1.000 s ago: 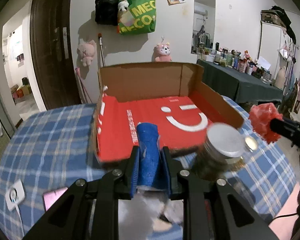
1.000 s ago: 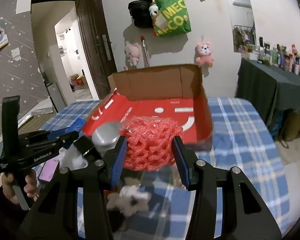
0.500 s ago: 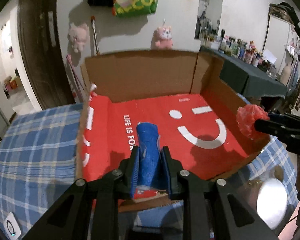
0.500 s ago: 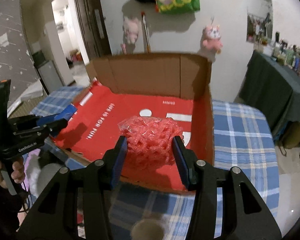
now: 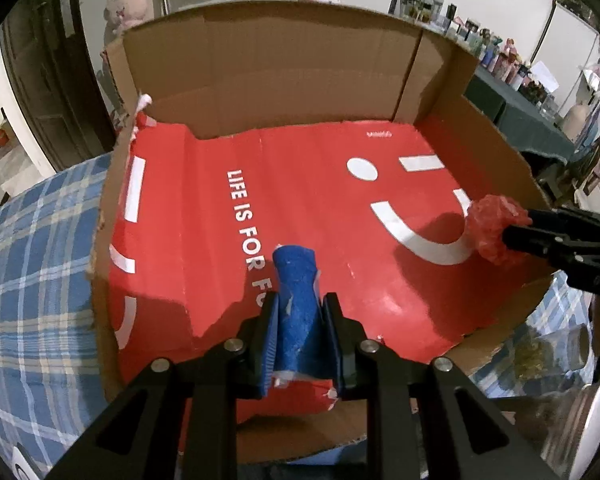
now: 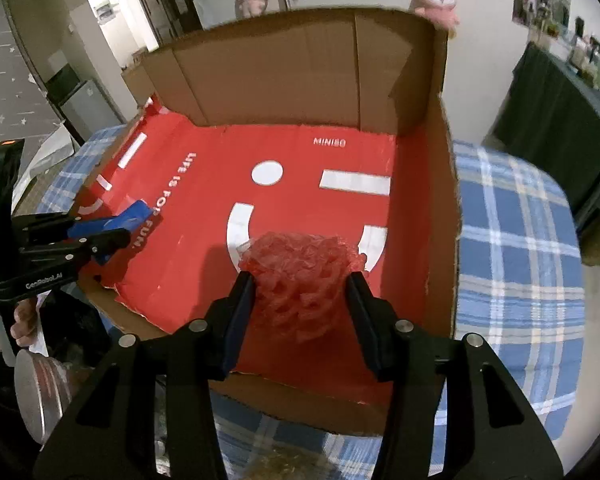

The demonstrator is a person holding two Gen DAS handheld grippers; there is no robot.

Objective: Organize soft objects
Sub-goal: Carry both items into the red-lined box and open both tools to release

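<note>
An open cardboard box (image 5: 284,68) with a red printed floor (image 6: 204,184) lies on the plaid table. My left gripper (image 5: 300,312) is shut on a blue foam roll (image 5: 296,292), held over the box's near left part; the roll also shows in the right wrist view (image 6: 130,216). My right gripper (image 6: 300,292) is shut on a red foam net (image 6: 300,276), held over the box's near right part; the net also shows in the left wrist view (image 5: 494,232).
The table has a blue plaid cloth (image 6: 512,256). A jar with a metal lid (image 6: 32,388) stands in front of the box, also at the lower right of the left wrist view (image 5: 580,412). A dark side table with bottles (image 5: 516,92) stands at right.
Both grippers have moved forward and down from in front of the box to over its red floor, each still holding its object. The jar has dropped behind them.
</note>
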